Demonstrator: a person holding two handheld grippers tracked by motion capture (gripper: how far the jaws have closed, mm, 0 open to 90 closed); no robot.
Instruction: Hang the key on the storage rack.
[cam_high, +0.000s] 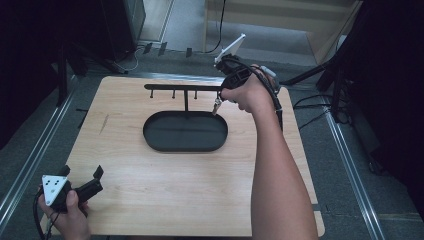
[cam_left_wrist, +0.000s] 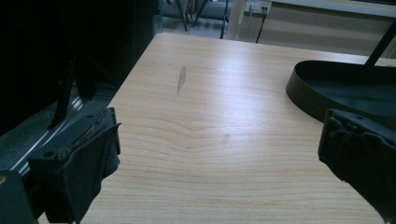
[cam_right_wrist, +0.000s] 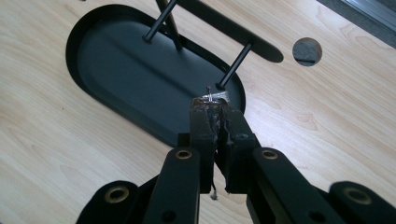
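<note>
Even overhead light, dark murky surroundings, soft low-resolution blur throughout.

No readable text, label, brand or number appears anywhere; the grey plate (cam_high: 54, 186) on the left gripper (cam_high: 82, 176) bears only black dots.

earring (cam_right_wrist: 211, 96) | small, silvery (detail unclear) | pinched in right gripper (cam_right_wrist: 215, 108) jaws | beside stand (cam_high: 185, 90) peg

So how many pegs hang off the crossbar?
3: one near the crossbar's left end, one either side of the post. The right gripper, shut on a small metal piece, may hide a fourth.
</note>
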